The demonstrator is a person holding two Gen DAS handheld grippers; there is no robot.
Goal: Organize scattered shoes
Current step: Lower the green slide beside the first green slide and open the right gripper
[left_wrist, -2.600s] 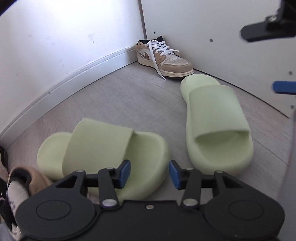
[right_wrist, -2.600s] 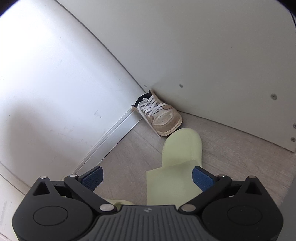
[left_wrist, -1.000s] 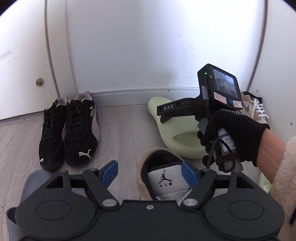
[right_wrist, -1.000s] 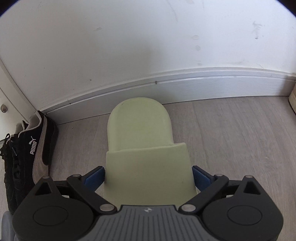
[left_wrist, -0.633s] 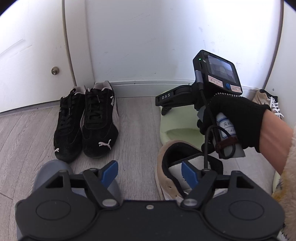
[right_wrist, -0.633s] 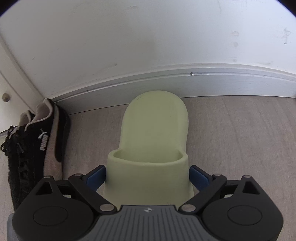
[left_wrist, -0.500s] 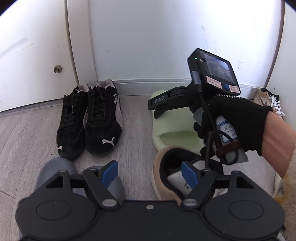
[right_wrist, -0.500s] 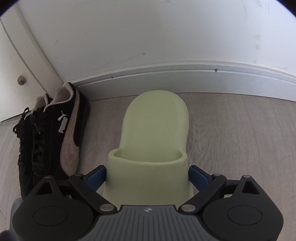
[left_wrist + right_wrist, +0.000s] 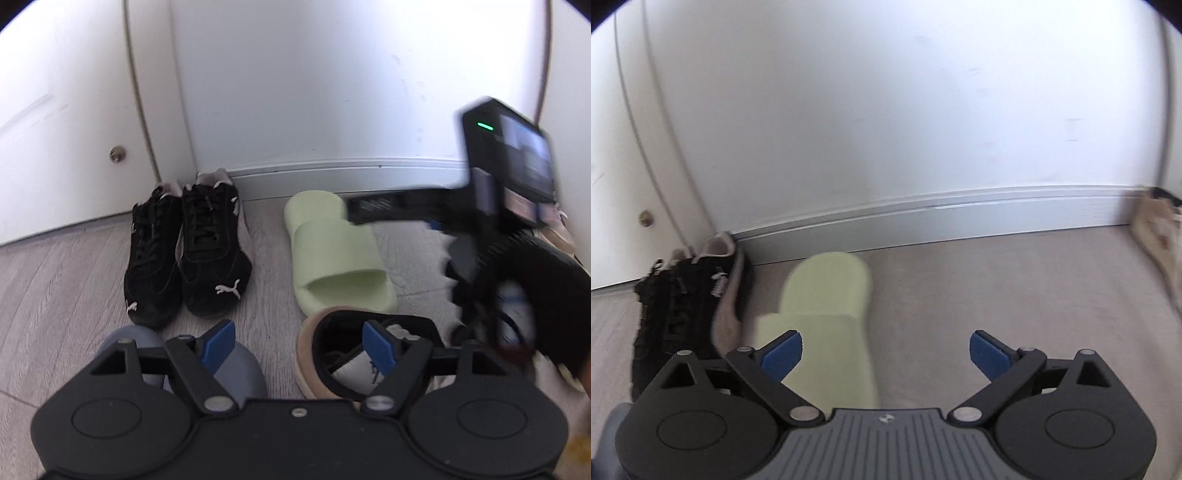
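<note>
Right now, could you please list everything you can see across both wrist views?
Black sneakers: two, black with white logos, side by side by the white door.
Green slide: one, pale green, on the floor, toe toward the baseboard, right of the black pair.
Tan sneaker: one, tan with black lining, nearest the left gripper.
Second tan sneaker: one, tan, blurred, far right.
Grey object: one, unidentifiable, under the left gripper.
Left gripper: open, empty.
Right gripper: open, empty.
Gloved hand: one, black, holding the right gripper.
</note>
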